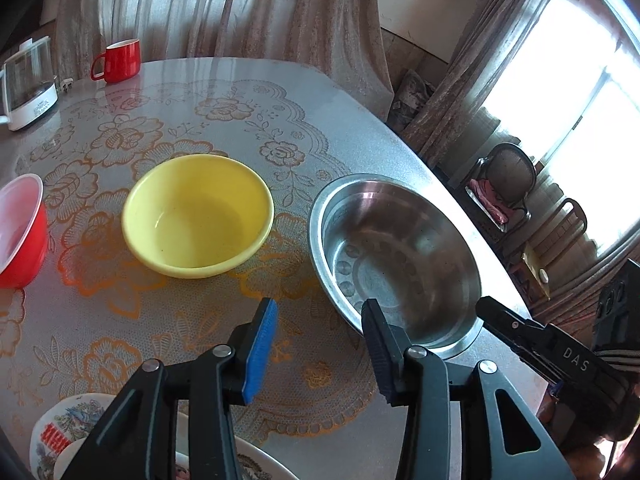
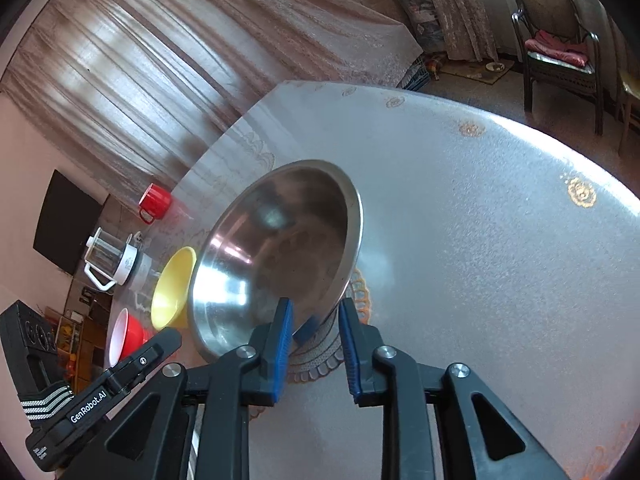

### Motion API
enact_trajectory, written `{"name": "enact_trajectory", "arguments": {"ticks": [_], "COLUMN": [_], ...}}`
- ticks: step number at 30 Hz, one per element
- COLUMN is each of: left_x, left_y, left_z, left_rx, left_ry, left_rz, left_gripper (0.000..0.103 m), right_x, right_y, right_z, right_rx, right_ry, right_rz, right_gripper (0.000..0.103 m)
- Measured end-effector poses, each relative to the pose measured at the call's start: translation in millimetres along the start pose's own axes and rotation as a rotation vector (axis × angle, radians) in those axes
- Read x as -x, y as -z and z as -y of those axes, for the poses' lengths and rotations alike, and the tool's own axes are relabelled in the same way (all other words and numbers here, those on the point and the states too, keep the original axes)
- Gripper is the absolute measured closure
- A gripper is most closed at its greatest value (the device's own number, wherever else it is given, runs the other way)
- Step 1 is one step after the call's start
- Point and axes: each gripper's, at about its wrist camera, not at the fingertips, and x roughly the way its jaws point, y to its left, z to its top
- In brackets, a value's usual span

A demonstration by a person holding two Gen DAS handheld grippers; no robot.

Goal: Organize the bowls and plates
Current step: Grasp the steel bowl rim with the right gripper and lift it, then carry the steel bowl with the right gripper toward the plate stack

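Three bowls on table [image 1: 360, 120]: red bowl [image 1: 20, 232], yellow bowl [image 1: 198, 216], steel bowl [image 1: 394, 256]. Left gripper [image 1: 320, 320] jaws apart, empty. Right gripper [image 2: 316, 320] jaws straddle the steel bowl's rim, not clamped.

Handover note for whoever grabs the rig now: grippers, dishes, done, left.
Left gripper: open, nothing held, hovering between the yellow bowl and the steel bowl.
Right gripper: open, jaws on either side of the steel bowl's near rim, no grip yet.
Things: red bowl, yellow bowl and steel bowl sit apart in a row on the table; patterned plates at the near edge.
Done: no stacking visible.
Left: probably nest the bowls and gather the plates.
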Motion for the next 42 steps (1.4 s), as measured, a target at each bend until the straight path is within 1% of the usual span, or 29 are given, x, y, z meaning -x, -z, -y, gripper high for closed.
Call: {"name": "enact_trajectory", "arguments": {"ticks": [2, 4, 5, 8, 10, 12, 13, 15, 18, 21, 22, 23, 24, 26, 27, 29, 33, 35, 38, 40, 42], "left_x": [-5, -10, -12, -16, -18, -22, -24, -27, -36, -43, -44, -44, -45, -44, -43, -40, -42, -45, -48, -48, -48], "left_y": [-2, -3, -4, -7, -10, -12, -13, -15, -18, -18, -17, -16, -14, -12, -12, -13, -16, -16, -17, -17, -17], "left_z": [-2, -4, -3, -1, 1, 3, 3, 2, 2, 5, 6, 6, 5, 4, 5, 9, 12, 10, 9, 12, 12], "left_rx": [0.024, 0.048, 0.055, 0.061, 0.059, 0.060, 0.068, 0.082, 0.100, 0.104, 0.104, 0.106, 0.109, 0.108, 0.101, 0.081, 0.069, 0.090, 0.088, 0.073, 0.074], "left_ry": [0.008, 0.022, 0.023, 0.029, 0.028, 0.019, 0.023, 0.032, 0.045, 0.047, 0.037, 0.025, 0.024, 0.034, 0.034, 0.030, 0.012, -0.011, -0.009, -0.017, -0.024], "left_rz": [-0.012, -0.024, -0.025, -0.037, -0.036, -0.041, -0.043, -0.050, -0.082, -0.100, -0.092, -0.081, -0.070, -0.049, -0.044, -0.031, -0.026, -0.027, -0.027, -0.022, -0.019], "left_gripper": [0.058, 0.059, 0.061, 0.064, 0.067, 0.074, 0.074, 0.075, 0.075, 0.076, 0.077, 0.083, 0.085, 0.086, 0.086, 0.086, 0.085, 0.084, 0.083, 0.085, 0.086], "right_x": [5, 6, 5, 1, -5, -10, -12, -17, -22, -35, -38, -42, -44, -49, -52, -58, -63, -62, -63, -62, -61], "right_y": [-7, -15, -18, -25, -30, -34, -36, -39, -44, -46, -44, -43, -42, -37, -34, -26, -24, -24, -25, -25, -26], "right_z": [0, 0, -1, -2, 0, 1, 1, 3, 7, 8, 9, 9, 10, 16, 18, 21, 33, 34, 34, 35, 39], "right_rx": [0.011, 0.028, 0.034, 0.058, 0.054, 0.063, 0.066, 0.064, 0.062, 0.051, 0.044, 0.043, 0.044, 0.043, 0.041, 0.060, -0.002, -0.004, -0.002, -0.007, -0.020], "right_ry": [0.013, 0.039, 0.049, 0.090, 0.116, 0.126, 0.123, 0.110, 0.075, 0.052, 0.040, 0.022, 0.012, -0.026, -0.039, -0.052, -0.120, -0.123, -0.133, -0.128, -0.128], "right_rz": [0.038, 0.063, 0.073, 0.105, 0.111, 0.116, 0.121, 0.120, 0.113, 0.073, 0.066, 0.065, 0.074, 0.091, 0.093, 0.117, 0.098, 0.101, 0.102, 0.104, 0.110], "right_gripper": [0.069, 0.069, 0.069, 0.069, 0.071, 0.076, 0.077, 0.080, 0.082, 0.082, 0.084, 0.086, 0.086, 0.087, 0.090, 0.091, 0.090, 0.089, 0.085, 0.079, 0.076]}}
